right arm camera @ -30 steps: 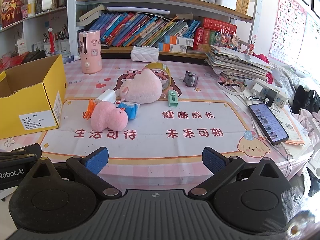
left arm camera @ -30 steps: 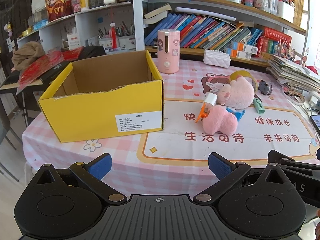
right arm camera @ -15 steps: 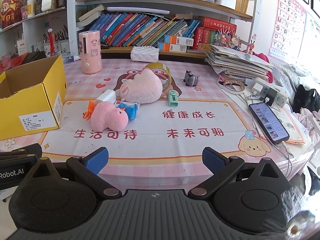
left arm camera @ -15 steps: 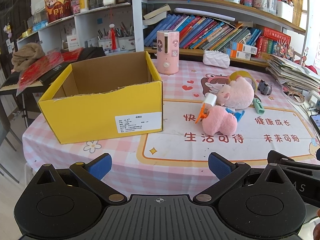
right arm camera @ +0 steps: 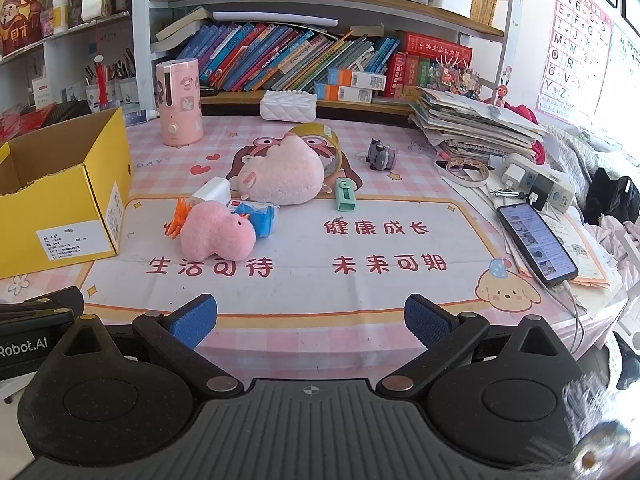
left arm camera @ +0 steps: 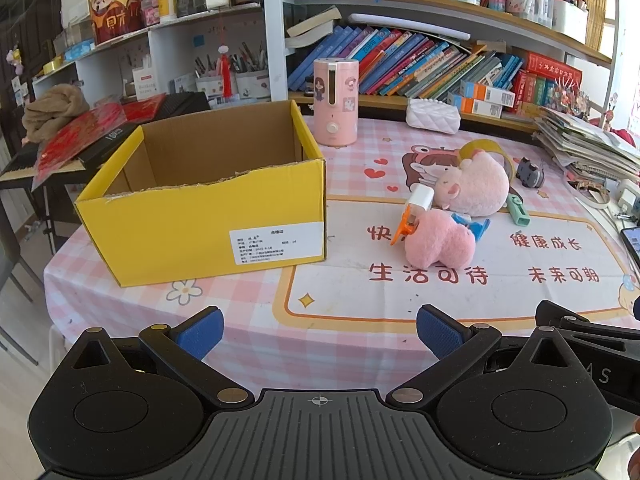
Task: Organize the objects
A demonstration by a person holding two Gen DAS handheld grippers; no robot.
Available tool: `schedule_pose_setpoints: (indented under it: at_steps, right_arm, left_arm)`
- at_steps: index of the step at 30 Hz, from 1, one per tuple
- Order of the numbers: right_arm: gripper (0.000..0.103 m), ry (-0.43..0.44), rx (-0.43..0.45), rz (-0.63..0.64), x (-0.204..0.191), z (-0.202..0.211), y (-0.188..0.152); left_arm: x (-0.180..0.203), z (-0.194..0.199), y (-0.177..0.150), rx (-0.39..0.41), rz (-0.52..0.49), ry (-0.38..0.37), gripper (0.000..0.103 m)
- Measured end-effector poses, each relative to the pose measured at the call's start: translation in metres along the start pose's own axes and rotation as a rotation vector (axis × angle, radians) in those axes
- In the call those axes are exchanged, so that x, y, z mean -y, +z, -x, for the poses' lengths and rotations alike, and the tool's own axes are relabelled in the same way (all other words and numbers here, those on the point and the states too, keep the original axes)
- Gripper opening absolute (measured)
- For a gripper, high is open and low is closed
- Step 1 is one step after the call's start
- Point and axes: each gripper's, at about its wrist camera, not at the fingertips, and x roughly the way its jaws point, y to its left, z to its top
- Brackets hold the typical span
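An open yellow cardboard box (left arm camera: 208, 216) (right arm camera: 60, 208) stands on the left of the pink table. Right of it lie a small pink plush (left arm camera: 438, 242) (right arm camera: 218, 234), a larger pink plush (left arm camera: 474, 188) (right arm camera: 284, 176), an orange clip (left arm camera: 404, 228) (right arm camera: 176, 222), a white charger block (left arm camera: 420, 198) (right arm camera: 212, 190), a blue item (left arm camera: 474, 226) (right arm camera: 258, 216), a green item (left arm camera: 518, 210) (right arm camera: 346, 196), a tape roll (right arm camera: 320, 134) and a small grey toy (left arm camera: 530, 172) (right arm camera: 382, 154). My left gripper (left arm camera: 318, 332) and right gripper (right arm camera: 310, 318) are open and empty above the table's near edge.
A pink humidifier (left arm camera: 335, 102) and a white quilted pouch (left arm camera: 432, 116) stand at the back. A phone (right arm camera: 536, 238), power strip (right arm camera: 536, 184) and paper stack (right arm camera: 472, 128) fill the right side. Bookshelves rise behind the table.
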Motion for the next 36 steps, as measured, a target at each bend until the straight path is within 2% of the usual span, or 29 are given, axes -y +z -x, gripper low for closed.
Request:
schedule_pose_setpoints:
  at_steps: [26,36]
  right_arm:
    - [0.101,-0.011,-0.023,-0.008,0.006,-0.008,-0.003]
    - [0.101,-0.011,-0.045,-0.006,0.015,-0.023,0.006]
  left_arm:
    - [0.006,-0.013,0.004,-0.027,-0.011,-0.022,0.103]
    - [0.016,-0.025,0.011,-0.047,-0.009,-0.027,0.103]
